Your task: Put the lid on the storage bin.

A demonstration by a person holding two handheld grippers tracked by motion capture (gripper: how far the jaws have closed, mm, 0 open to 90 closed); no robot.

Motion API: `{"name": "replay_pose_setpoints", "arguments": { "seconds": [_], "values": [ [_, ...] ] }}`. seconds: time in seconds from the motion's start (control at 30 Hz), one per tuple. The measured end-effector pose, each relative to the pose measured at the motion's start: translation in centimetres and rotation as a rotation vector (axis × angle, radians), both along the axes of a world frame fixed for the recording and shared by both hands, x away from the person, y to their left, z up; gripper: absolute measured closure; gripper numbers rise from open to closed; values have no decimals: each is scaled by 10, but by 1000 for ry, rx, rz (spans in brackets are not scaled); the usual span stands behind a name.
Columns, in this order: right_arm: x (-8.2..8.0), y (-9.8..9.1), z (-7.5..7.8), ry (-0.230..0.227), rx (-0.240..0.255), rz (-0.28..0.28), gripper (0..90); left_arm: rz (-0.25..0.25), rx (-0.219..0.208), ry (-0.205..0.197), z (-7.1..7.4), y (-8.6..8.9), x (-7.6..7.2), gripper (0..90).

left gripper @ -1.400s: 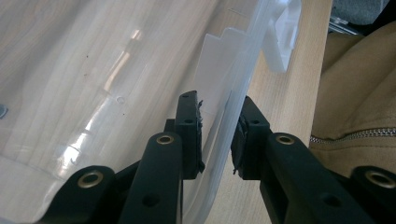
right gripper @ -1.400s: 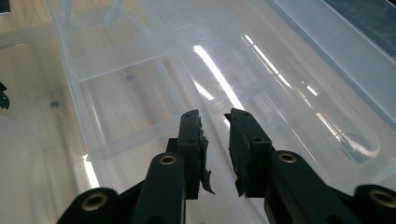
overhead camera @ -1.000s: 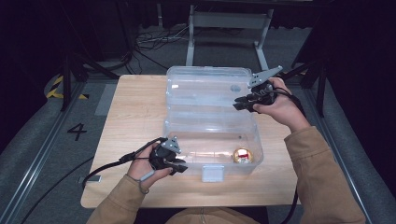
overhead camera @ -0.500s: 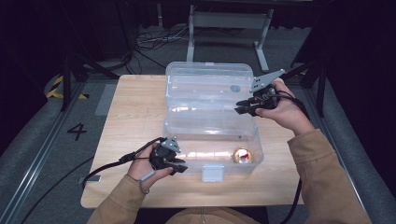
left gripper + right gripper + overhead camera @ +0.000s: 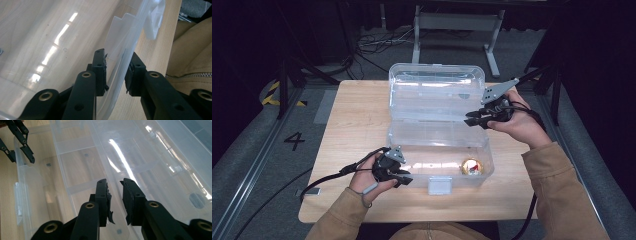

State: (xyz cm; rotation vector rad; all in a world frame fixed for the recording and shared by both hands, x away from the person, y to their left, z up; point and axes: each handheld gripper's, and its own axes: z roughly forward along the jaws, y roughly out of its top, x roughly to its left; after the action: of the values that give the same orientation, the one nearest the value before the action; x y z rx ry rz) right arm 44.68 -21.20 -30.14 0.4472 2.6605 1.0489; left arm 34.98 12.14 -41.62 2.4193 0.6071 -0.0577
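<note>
**A:** Where is the box on your screen?

**B:** I see the clear plastic storage box (image 5: 439, 150) in the middle of the wooden table (image 5: 357, 120), its lid (image 5: 437, 90) swung back and standing open on the far side. A small round gold-coloured object (image 5: 471, 167) lies in the near right corner of the box.

**A:** And my left gripper?

**B:** Your left gripper (image 5: 404, 178) sits at the near left corner of the box. In the left gripper view (image 5: 116, 72) its jaws straddle the box's front wall: one pad is inside, one outside. There is a sliver of light beside the inner pad, so I read it as spread around the wall, not pinching it.

**A:** The right one?

**B:** I see the right gripper (image 5: 471, 119) at the right end of the hinge line, where lid meets box. In its own view (image 5: 115, 195) the jaws stand slightly apart, with the clear ridge running between them. I cannot tell whether the pads press on it.
</note>
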Motion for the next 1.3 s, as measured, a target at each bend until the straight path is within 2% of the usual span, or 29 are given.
{"name": "replay_pose_setpoints", "arguments": {
  "seconds": [0.23,1.3],
  "values": [
    [-7,-1,0,-18,-5,14,750,6,3,1,0,0,0,727],
    [-23,-2,-2,-30,-19,40,749,8,4,4,0,0,0,727]
  ]
}}
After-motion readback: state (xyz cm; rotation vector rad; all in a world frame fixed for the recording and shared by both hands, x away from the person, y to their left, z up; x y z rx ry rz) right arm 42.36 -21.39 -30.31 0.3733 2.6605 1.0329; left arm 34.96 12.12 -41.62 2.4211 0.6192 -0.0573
